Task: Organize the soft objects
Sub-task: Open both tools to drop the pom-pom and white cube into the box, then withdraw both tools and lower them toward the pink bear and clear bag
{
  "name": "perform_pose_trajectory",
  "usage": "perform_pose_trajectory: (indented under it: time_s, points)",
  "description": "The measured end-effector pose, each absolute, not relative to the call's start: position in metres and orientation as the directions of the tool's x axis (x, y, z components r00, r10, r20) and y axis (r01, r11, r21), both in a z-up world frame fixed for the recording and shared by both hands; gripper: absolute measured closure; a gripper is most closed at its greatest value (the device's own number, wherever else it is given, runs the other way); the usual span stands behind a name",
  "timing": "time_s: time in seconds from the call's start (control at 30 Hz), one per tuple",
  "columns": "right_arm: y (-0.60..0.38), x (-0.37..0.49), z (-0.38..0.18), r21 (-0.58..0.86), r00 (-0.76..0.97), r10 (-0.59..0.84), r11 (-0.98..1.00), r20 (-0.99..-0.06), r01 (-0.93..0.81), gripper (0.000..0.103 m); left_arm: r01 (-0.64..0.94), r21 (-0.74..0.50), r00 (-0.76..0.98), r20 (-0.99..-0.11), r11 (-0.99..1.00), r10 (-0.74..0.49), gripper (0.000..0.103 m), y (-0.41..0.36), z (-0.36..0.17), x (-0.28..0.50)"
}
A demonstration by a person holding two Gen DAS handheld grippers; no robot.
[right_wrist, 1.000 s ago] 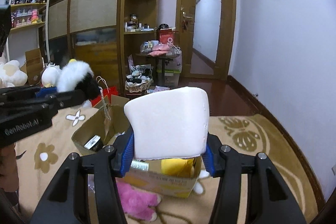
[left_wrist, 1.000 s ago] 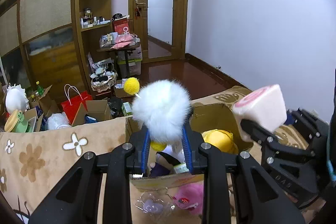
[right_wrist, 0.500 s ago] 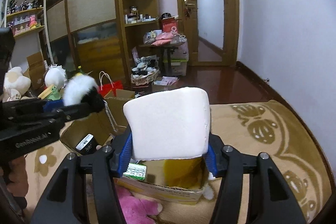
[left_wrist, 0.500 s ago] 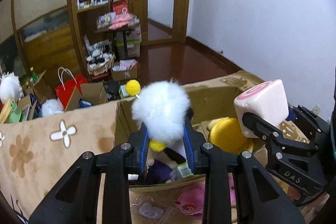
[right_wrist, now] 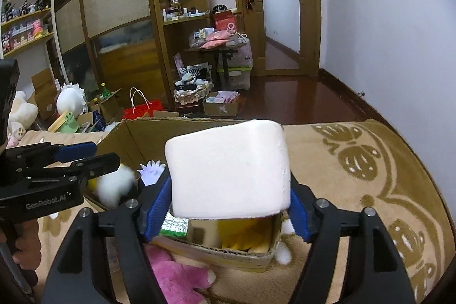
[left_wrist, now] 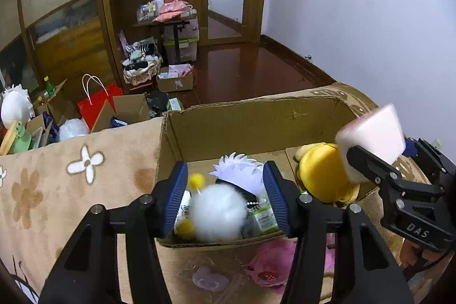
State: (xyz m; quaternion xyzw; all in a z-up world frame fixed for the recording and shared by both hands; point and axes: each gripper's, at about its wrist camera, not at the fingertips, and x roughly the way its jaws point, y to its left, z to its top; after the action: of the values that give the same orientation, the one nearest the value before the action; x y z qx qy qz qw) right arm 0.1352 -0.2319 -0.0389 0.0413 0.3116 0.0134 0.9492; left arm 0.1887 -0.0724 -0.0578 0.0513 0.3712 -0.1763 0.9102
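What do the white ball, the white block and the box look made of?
White ball: long fluffy pile, likely faux fur; its edges are wispy. White block: matte squishy foam or plush by its rounded corners and faint dimples; uncertain. Box: brown corrugated cardboard, with raw creased flaps.

- We see the white fluffy ball smeared by motion between the opening jaws of the left gripper; it touches neither pad, and its outline is unclear.
- It covers most of what lies under it in the cardboard box.
- The white foam block between the opening jaws of the right gripper hides the box interior behind it; whether the pads touch it we cannot tell.
- The pink plush below the claw is partly hidden by the gripper's arms.
- The shelf figures far left are too small to identify.
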Motion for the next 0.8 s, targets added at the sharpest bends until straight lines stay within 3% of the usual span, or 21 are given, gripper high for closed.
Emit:
perform_pose_trajectory:
  time_s: [0.07, 0.17, 0.3, 0.4, 0.6, 0.8]
  points:
    - [-0.235, 0.133, -0.037, 0.098, 0.812, 0.052, 0.995, -0.582, 0.006, 0.013, 0.357, -0.031, 0.663, -0.696, 0.934, -0.277, 0.046, -0.071, -0.056, 0.187]
    - [-0.235, 0.129, -0.033, 0.100, 0.818, 0.055, 0.995, -0.573, 0.003, 0.012, 0.350, -0.029, 0.667, -0.694, 0.936, -0.271, 0.034, -0.066, -0.054, 0.183]
    - [-0.233, 0.122, -0.027, 0.105, 0.823, 0.058, 0.994, -0.565, 0.003, 0.003, 0.339, -0.026, 0.673, -0.692, 0.940, -0.262, 0.024, -0.059, -0.051, 0.177]
    - [-0.230, 0.116, -0.023, 0.099, 0.825, 0.054, 0.995, -0.563, 0.002, 0.002, 0.331, -0.025, 0.678, -0.689, 0.943, -0.256, 0.017, -0.055, -0.048, 0.172]
    - [-0.226, 0.102, -0.016, 0.104, 0.828, 0.058, 0.995, -0.558, 0.001, 0.000, 0.312, -0.030, 0.683, -0.687, 0.950, -0.246, 0.009, -0.047, -0.041, 0.158]
    - [-0.223, 0.087, -0.007, 0.104, 0.836, 0.055, 0.995, -0.546, 0.002, 0.000, 0.289, -0.042, 0.678, -0.696, 0.956, -0.235, 0.007, -0.035, -0.037, 0.143]
